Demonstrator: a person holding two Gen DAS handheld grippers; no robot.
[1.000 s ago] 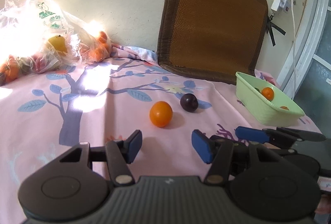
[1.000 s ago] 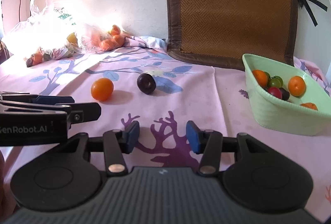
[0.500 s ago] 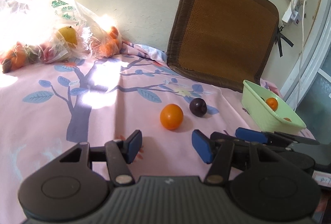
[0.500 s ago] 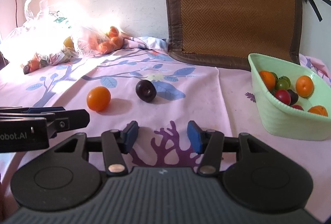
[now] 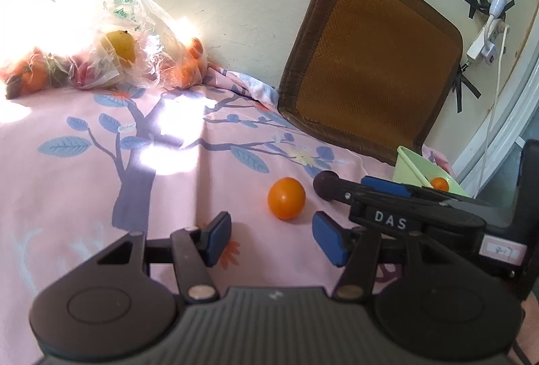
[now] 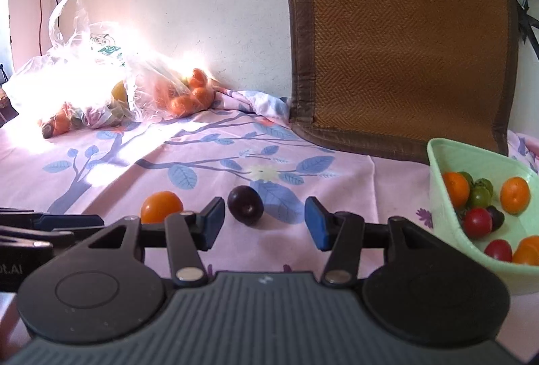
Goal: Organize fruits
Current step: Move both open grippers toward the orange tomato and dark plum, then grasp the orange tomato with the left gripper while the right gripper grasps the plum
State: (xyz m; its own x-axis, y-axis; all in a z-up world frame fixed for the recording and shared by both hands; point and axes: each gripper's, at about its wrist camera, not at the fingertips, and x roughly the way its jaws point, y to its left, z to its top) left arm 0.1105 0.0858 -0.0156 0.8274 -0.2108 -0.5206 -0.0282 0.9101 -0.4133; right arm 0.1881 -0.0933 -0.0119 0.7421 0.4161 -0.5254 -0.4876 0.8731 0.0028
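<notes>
An orange fruit [image 5: 286,198] and a dark plum [image 6: 245,205] lie loose on the pink tree-print cloth. My left gripper [image 5: 272,243] is open and empty, just short of the orange fruit. My right gripper [image 6: 264,227] is open and empty, its blue pads on either side of the plum, slightly nearer than it. In the left wrist view the plum [image 5: 326,184] is partly hidden behind the right gripper's arm. A light green basket [image 6: 453,232] on the right holds several orange, red, green and dark fruits.
Clear plastic bags of fruit [image 6: 101,92] lie against the wall at the back left in bright sun. A brown woven cushion [image 6: 401,61] leans on the wall behind the basket. The other gripper's arm [image 5: 411,216] crosses the right of the left wrist view.
Both grippers have moved forward. The right one now has the plum between its open pads, and the left one is closer to the orange fruit. The fruits have not moved.
</notes>
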